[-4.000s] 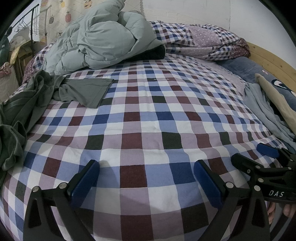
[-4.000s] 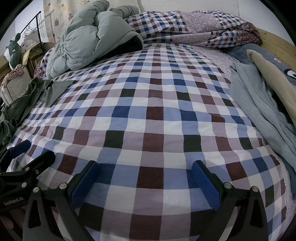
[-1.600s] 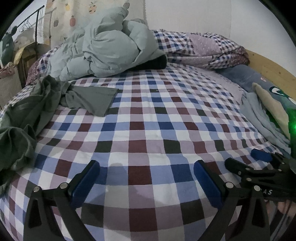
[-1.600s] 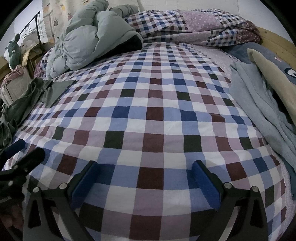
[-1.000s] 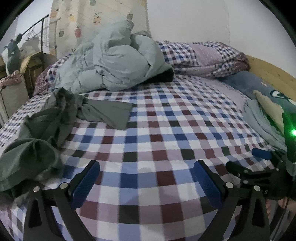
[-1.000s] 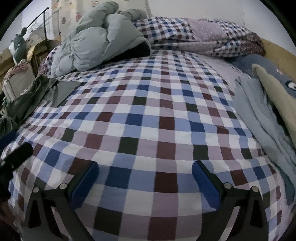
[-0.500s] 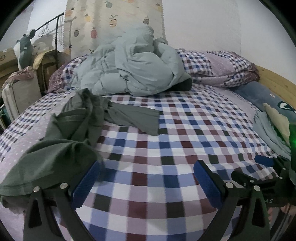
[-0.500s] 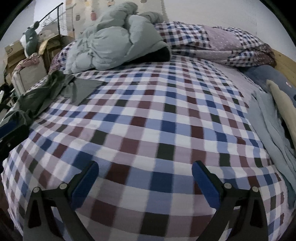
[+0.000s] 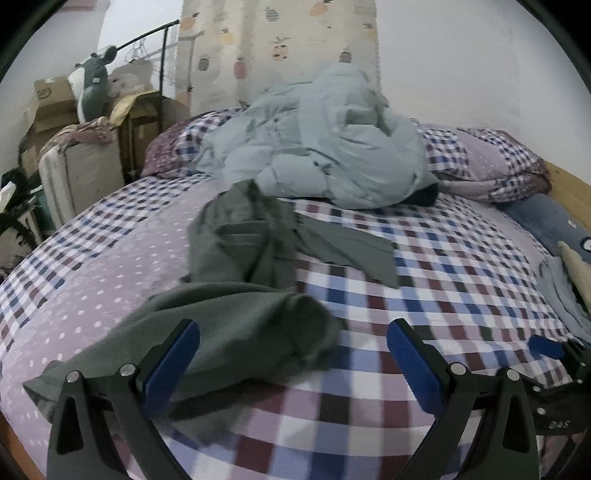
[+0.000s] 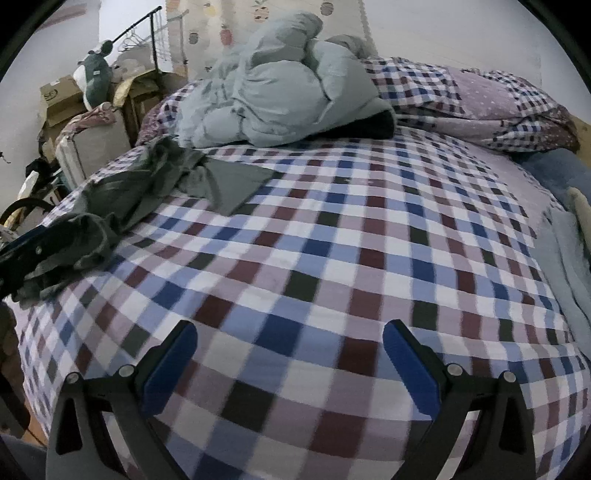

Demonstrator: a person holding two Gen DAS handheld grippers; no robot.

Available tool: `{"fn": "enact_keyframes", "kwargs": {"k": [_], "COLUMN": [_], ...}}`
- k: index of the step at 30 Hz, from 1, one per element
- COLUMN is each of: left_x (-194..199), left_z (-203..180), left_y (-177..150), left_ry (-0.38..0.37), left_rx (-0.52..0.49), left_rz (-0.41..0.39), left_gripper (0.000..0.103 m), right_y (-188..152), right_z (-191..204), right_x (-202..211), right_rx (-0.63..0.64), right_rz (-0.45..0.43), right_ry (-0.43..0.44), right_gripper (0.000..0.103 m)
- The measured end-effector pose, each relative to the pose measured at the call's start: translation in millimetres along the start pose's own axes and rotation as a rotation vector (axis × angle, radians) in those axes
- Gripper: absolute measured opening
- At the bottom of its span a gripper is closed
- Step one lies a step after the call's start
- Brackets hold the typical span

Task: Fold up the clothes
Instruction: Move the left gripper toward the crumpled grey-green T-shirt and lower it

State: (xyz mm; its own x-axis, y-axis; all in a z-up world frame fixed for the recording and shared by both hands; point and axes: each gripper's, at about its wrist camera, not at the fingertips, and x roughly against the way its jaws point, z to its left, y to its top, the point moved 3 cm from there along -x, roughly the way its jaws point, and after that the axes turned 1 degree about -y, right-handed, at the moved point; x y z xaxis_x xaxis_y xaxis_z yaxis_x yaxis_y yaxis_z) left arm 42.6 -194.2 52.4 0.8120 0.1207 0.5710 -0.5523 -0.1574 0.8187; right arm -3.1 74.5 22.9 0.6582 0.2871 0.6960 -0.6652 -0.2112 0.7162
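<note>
At the far left, beside the bed, cardboard boxes (image 9: 51,99) and a grey plush toy (image 9: 94,86) are stacked against the wall, with a black rail (image 9: 147,35) behind them. A patterned curtain (image 9: 277,48) hangs beyond the head of the bed.

The bed (image 9: 443,266) is covered by a checked sheet in blue, maroon, white and lilac, with a dotted lilac band along its left side. On that left side a crumpled green garment (image 9: 240,258) is spread, one flat part reaching toward the middle of the bed. Its near, bunched end lies just ahead of the left gripper (image 9: 291,362), between and under the blue fingers (image 9: 171,363). The left gripper is spread wide and nothing is gripped; whether the left finger touches the cloth cannot be told.

Behind the garment, at the head of the bed, a pale blue-grey duvet (image 9: 325,147) is heaped, with a checked quilt (image 9: 491,158) bunched to its right.

In the right wrist view, the right gripper (image 10: 290,360) is held over bare sheet near the foot of the bed, its fingers likewise wide apart and empty, well apart from the green garment (image 10: 147,184) at upper left. Along the right edge a light blue garment (image 10: 570,258) is laid beside a wooden bed frame (image 9: 569,184).
</note>
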Motion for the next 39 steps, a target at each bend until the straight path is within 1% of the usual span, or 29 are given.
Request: {"fn": "enact_keyframes", "kwargs": {"k": [3, 5, 8, 14, 15, 19, 21, 26, 29, 31, 33, 35, 36, 38, 39], "left_x": [4, 7, 6, -6, -8, -15, -19, -29, -37, -45, -52, -59, -61, -64, -64], "left_z": [15, 28, 47, 75, 79, 88, 89, 85, 83, 85, 87, 89, 89, 89, 89], "left_y": [3, 8, 14, 19, 20, 19, 19, 21, 24, 26, 26, 26, 25, 25, 25], "left_ry": [0.024, 0.033, 0.024, 0.002, -0.005, -0.097, -0.126, -0.159, -0.173, -0.189, -0.192, -0.187, -0.183, -0.174, -0.169], "left_rx": [0.008, 0.031, 0.073, 0.148, 0.161, 0.219, 0.234, 0.226, 0.213, 0.223, 0.239, 0.252, 0.257, 0.261, 0.262], "left_rz": [-0.027, -0.056, -0.078, -0.091, -0.092, -0.090, -0.087, -0.073, -0.062, -0.042, -0.020, -0.001, 0.008, 0.016, 0.018], "left_gripper": [0.103, 0.103, 0.103, 0.103, 0.103, 0.103, 0.103, 0.099, 0.091, 0.076, 0.069, 0.066, 0.062, 0.052, 0.042], "right_y": [1, 1, -1, -4, -5, -4, -4, -3, -3, -3, -3, -4, -4, -4, -4], "right_z": [13, 22, 32, 40, 40, 40, 41, 42, 43, 43, 43, 41, 41, 39, 37], "right_x": [3, 4, 5, 5, 5, 10, 11, 17, 20, 22, 23, 23, 23, 23, 22], "right_rx": [0.019, 0.033, 0.050, 0.066, 0.065, 0.061, 0.061, 0.060, 0.059, 0.061, 0.062, 0.063, 0.062, 0.059, 0.056], "right_rz": [-0.015, -0.023, -0.024, -0.030, -0.032, -0.041, -0.043, -0.054, -0.061, -0.065, -0.067, -0.070, -0.070, -0.069, -0.069], "right_ry": [0.021, 0.032, 0.044, 0.060, 0.065, 0.082, 0.093, 0.113, 0.125, 0.131, 0.134, 0.134, 0.134, 0.133, 0.131], "right_gripper": [0.103, 0.103, 0.103, 0.103, 0.103, 0.103, 0.103, 0.103, 0.103, 0.103, 0.103, 0.103, 0.103, 0.103, 0.103]}}
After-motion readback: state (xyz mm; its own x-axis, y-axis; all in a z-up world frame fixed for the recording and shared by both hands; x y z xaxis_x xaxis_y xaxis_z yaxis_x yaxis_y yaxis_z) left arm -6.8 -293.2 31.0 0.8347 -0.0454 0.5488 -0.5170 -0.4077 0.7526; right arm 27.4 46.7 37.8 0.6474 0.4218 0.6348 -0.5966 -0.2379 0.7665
